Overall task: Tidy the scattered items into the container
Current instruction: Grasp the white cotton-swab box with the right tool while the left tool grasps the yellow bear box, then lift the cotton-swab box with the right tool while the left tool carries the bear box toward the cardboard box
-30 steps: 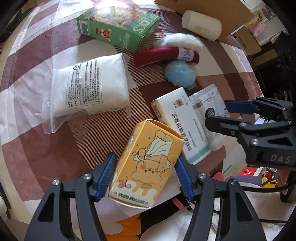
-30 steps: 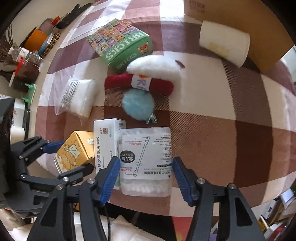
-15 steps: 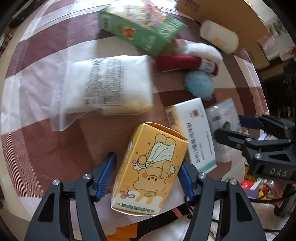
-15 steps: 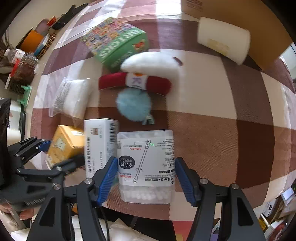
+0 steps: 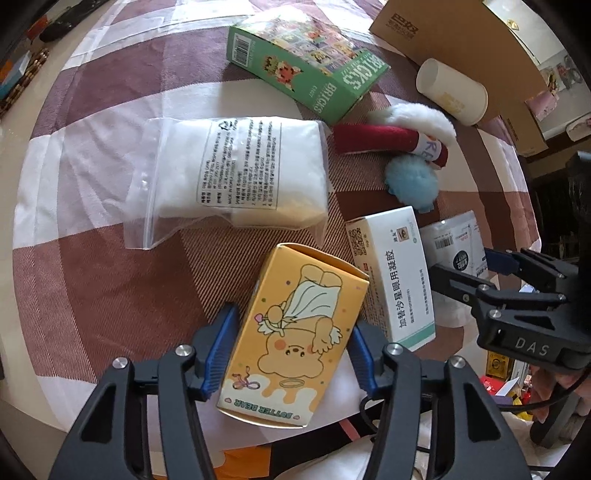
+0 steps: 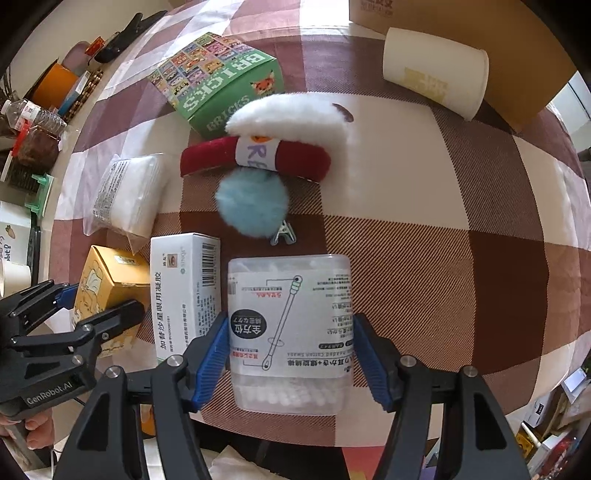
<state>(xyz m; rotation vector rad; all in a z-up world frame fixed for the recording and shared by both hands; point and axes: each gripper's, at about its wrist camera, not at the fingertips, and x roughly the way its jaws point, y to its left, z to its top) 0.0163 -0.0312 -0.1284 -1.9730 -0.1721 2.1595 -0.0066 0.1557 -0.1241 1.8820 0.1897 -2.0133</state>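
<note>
- Looking through the left wrist view, the left gripper (image 5: 291, 354) points down at the yellow carton (image 5: 291, 332), which lies near the near edge of the checked tablecloth (image 5: 92, 295), its printed face up and its open end toward the middle of the cloth.
- Its jaws have just been closing, with the carton between them; both blue pads now lie against the carton's long sides, so it reads as a grip just made.
- My judgement: thin card with an open end is light but will buckle under a hard squeeze, so holding across the long sides near the closed end suits it.
- Just beside it lies the white medicine box (image 5: 391, 273); the zip bag (image 5: 236, 173), green bricks box (image 5: 306, 77) and paper cup (image 5: 450, 92) sit farther toward the far edge.
- Turning to the right wrist view, the right gripper (image 6: 291, 362) straddles the clear cotton-swab tub (image 6: 288, 325), also at the cloth's near edge.
- Its jaws stand half open; the left pad looks close to touching the wall and a narrow gap shows at the right pad, so nothing is clamped yet.
- My judgement: the tub is stiff, light, smooth plastic, likely slippery; squeezing squarely across its flat sides, mid-height, should keep it from twisting.
- The cardboard box (image 6: 461, 33) at the far edge is probably the container.
</note>
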